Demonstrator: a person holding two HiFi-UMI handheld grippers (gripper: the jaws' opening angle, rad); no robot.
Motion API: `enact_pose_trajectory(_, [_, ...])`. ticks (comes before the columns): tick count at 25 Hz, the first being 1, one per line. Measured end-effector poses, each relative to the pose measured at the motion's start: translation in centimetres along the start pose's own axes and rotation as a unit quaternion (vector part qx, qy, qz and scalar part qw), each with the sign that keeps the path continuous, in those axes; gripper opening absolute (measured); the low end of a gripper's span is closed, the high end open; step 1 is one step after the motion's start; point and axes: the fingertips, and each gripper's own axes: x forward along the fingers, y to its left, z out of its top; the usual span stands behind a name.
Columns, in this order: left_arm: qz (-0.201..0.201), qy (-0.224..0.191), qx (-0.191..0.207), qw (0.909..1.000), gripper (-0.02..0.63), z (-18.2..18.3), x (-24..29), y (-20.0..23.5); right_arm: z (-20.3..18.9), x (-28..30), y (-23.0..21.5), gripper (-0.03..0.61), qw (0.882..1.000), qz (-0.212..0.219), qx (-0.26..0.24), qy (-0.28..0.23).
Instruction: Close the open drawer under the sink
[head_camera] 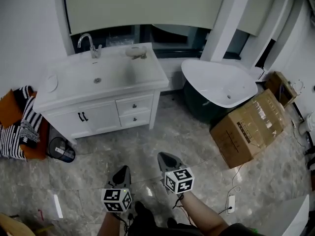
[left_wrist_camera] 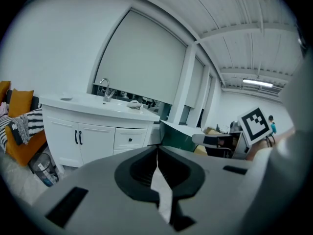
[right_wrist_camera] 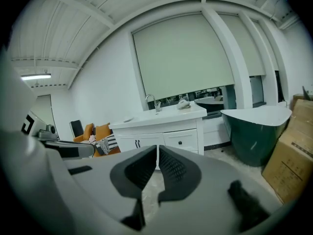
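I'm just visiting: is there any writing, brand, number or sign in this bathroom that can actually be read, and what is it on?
No text here can be read.
Big cardboard box: any print on it is too blurred to read.
Dark container: pale label, too small to read.
Left cube and right cube: black-and-white square patterns, not words.

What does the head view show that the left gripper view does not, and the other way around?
Only the head view: the sink's drain from above, and the left gripper from outside, with its marker cube. Only the left gripper view: the ceiling light, and that gripper's jaws, closed with nothing between them. Both: the white cabinet, the faucet and the two small drawers, which look shut.
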Motion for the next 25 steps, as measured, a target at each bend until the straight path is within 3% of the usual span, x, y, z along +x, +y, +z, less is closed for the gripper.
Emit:
enact_pose_trajectory(17, [0.023,-0.056,0.039,0.9974,0.015,0.7,-7.8,-10.7,1.3,-12.0,1.9,0.029,0.997,0.065,-0.041,-0.026])
enact_pose_trajectory(21, [0.06,-0.083,0.038,0.994,0.015,0.8,-10.0,-11.9,0.9,-14.7,2.5,0.028,0.995,0.081,-0.043,-0.032])
enact_pose_trajectory(25, [0.057,-0.08,0.075,0.9923,0.015,0.4,-11.4,-14.6,0.8,-17.0,3.2,0.026,0.994,0.098,-0.044,-0.036])
